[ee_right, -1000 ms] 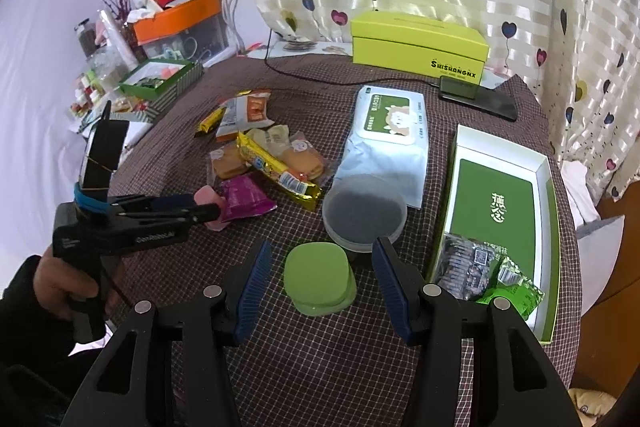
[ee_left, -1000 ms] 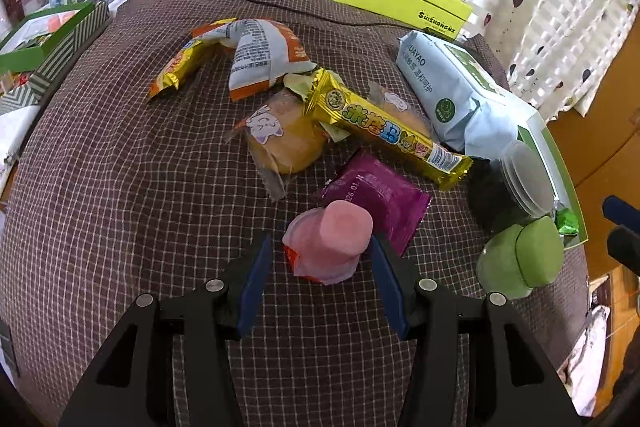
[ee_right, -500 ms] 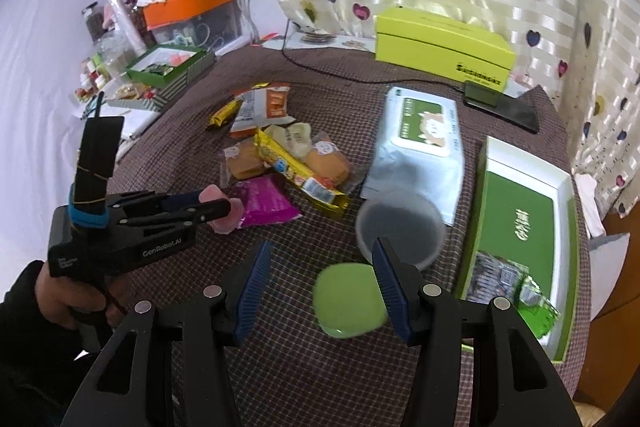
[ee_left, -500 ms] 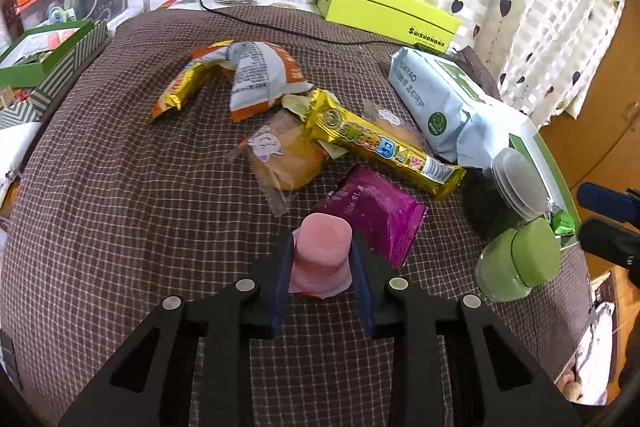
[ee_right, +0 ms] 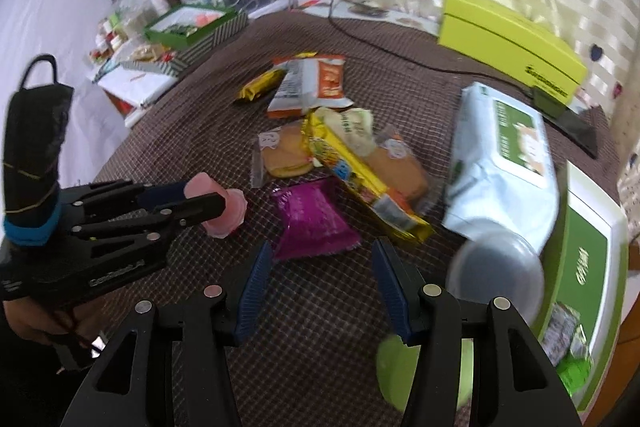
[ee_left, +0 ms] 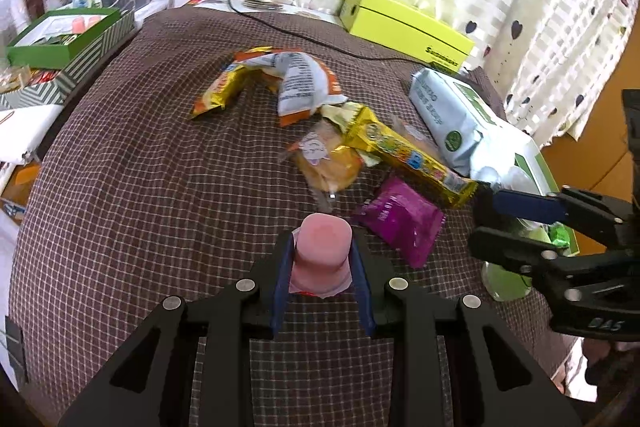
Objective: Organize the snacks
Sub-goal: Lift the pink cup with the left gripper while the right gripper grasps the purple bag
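A round table covered in a brown checked cloth [ee_left: 120,187] is shown, strewn with snacks. Near the front, a pink jelly cup [ee_left: 322,255] is pinched between the blue pads of the left gripper [ee_left: 322,287], its foil rim toward the camera and its rounded base pointing away. The cup is gripped across its body, probably so the soft plastic is held without slipping. From the right wrist view, the cup [ee_right: 222,207] appears to be lifted just off the cloth, though this cannot be told for certain.

The right gripper [ee_right: 320,287] is held with its fingers spread wide and nothing between them, hovering near a purple packet [ee_right: 312,223] that lies flat just right of the cup. It seems to be poised for that packet as its next pickup.

Farther back, a long gold wrapper [ee_left: 408,155] is laid across two wrapped round cakes, with an orange-and-white packet [ee_left: 300,83] beyond. At the far right, a green-lined white box [ee_right: 588,259] is seen with a few small packets already inside, so it is likely the place where the snacks are being gathered.
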